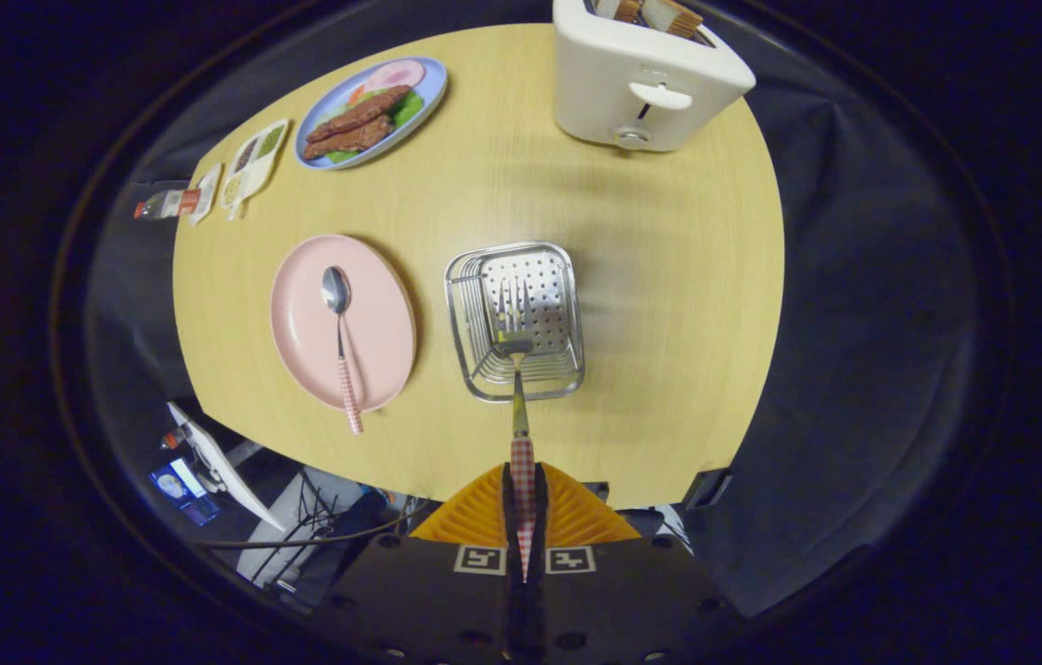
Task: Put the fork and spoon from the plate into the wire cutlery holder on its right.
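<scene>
1. The claw [522,503] is closed tight on the red-and-white checked handle of the fork [515,369]; both fingers press against the handle, with no gap showing between them.
2. The fork runs straight ahead from the fingers, its metal neck above the near rim of the wire cutlery holder [515,319] and its tines over the holder's perforated floor. Whether the tines touch that floor cannot be told.
3. The wire cutlery holder stands upright on the wooden desk [650,305], just ahead of the fingers and just to the right of the pink plate [382,323].
4. The spoon [340,342] lies on the pink plate, bowl pointing away, its checked handle reaching over the plate's near rim toward the desk's edge.
5. Farther back on the left, a blue plate [424,102] carries strips of brown meat, a pink slice and some green leaves.
6. Beside it, at the desk's left edge, lie small sauce packets [253,166] and a small bottle [165,205].
7. At the far right stands a white toaster [641,78] with bread slices in its slots.
</scene>
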